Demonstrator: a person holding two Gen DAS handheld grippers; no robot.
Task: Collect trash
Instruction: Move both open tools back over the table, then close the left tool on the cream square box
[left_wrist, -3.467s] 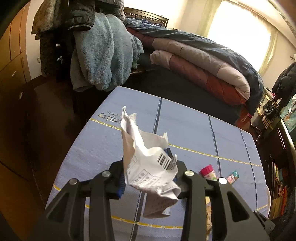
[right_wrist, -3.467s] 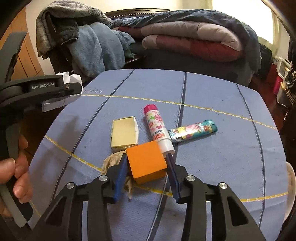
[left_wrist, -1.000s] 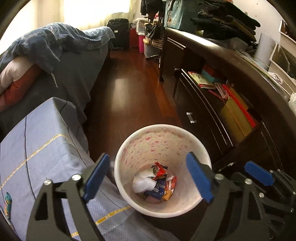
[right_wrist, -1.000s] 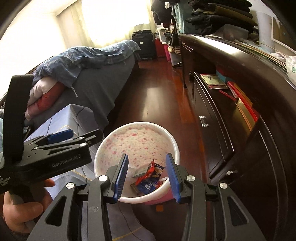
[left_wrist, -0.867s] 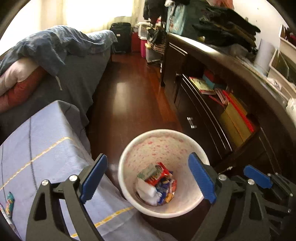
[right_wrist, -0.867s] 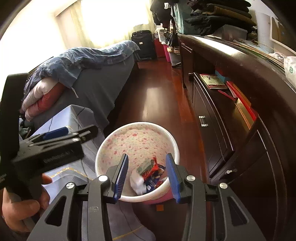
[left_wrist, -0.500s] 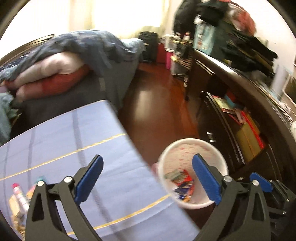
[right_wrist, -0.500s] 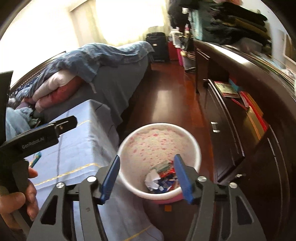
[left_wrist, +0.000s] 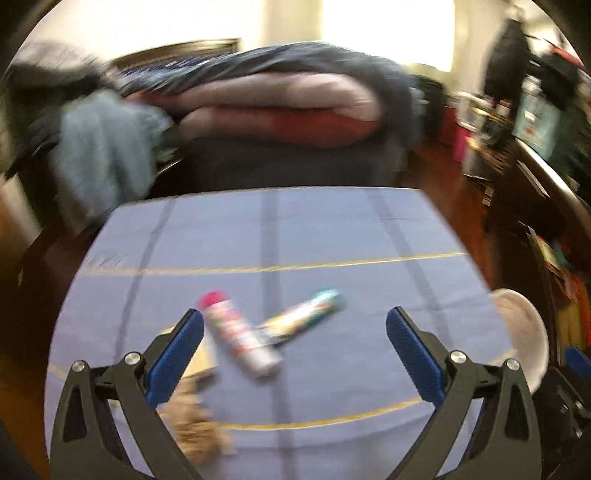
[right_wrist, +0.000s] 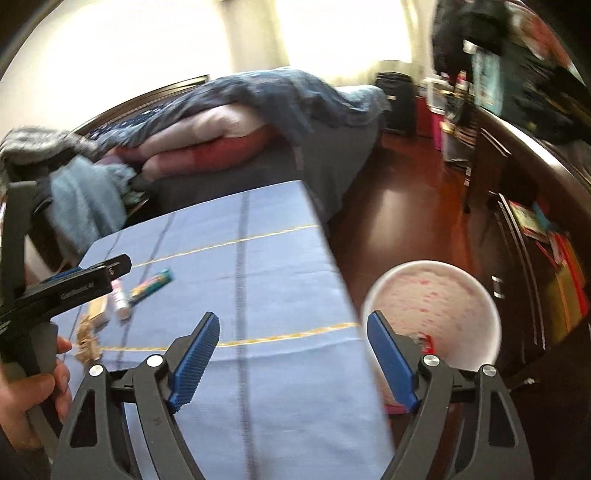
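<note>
My left gripper (left_wrist: 294, 325) stands wide open and empty above the blue-clothed table (left_wrist: 332, 229). Below it lie a pink-capped tube (left_wrist: 236, 336), a teal-capped tube (left_wrist: 306, 314), a cream box (left_wrist: 201, 356) and crumpled brown paper (left_wrist: 192, 432). My right gripper (right_wrist: 293, 325) hangs over the table's right edge, its jaws opening with nothing between them. The white, pink-speckled bin (right_wrist: 432, 291) stands on the floor to its right, with wrappers (right_wrist: 426, 341) at the bottom. In the right wrist view a hand (right_wrist: 33, 391) holds the left gripper (right_wrist: 110, 271) over the tubes (right_wrist: 147, 288).
A bed with folded quilts (left_wrist: 280, 107) lies behind the table, with a blue blanket (left_wrist: 103, 151) on the left. A dark cabinet (right_wrist: 535, 229) runs along the right, and wooden floor (right_wrist: 406, 192) separates it from the table. The bin's rim (left_wrist: 524, 332) shows at the table's right corner.
Both views have swung left from the bin to the table. The left gripper now hangs over the tubes. The right jaws have spread much wider, the left ones slightly.
</note>
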